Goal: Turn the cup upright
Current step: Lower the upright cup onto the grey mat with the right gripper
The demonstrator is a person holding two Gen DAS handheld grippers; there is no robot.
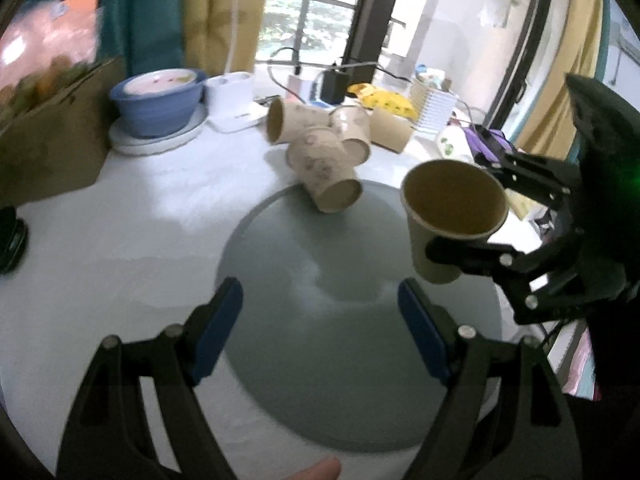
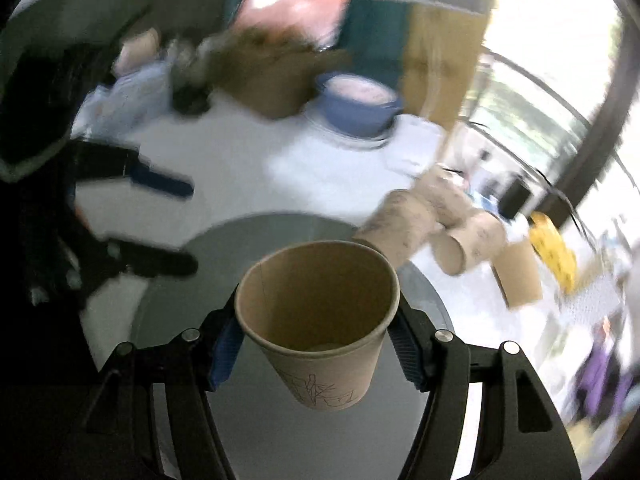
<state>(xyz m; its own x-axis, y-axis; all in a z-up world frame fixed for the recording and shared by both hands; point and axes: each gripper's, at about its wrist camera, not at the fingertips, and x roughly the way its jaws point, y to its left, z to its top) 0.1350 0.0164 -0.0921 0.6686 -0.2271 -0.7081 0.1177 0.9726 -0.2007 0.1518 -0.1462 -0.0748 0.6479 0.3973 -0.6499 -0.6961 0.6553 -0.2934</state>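
Looking along the left gripper, its jaws are standing wide apart with nothing between them, hovering over a round grey mat that is lying on the white bench. To the right, the right gripper is holding a brown paper cup in the air above the mat's edge, mouth up and tilted a little toward the camera, its jaws closed on the cup's wall. Three more paper cups are lying on their sides in a loose heap at the far edge of the mat, one of them resting partly on it. Further back a blue bowl is sitting on a white plate, with a cardboard box to its left and a yellow packet near the window.

Turning to the right wrist view, the right gripper is clamping the paper cup from both sides with its blue pads, and the open mouth is facing up and toward the lens. A line drawing is showing on the cup's lower wall. Below it the grey mat is filling the middle, and the fallen cups are lying to the upper right, blurred. The left gripper is showing at the left, jaws spread, also blurred.
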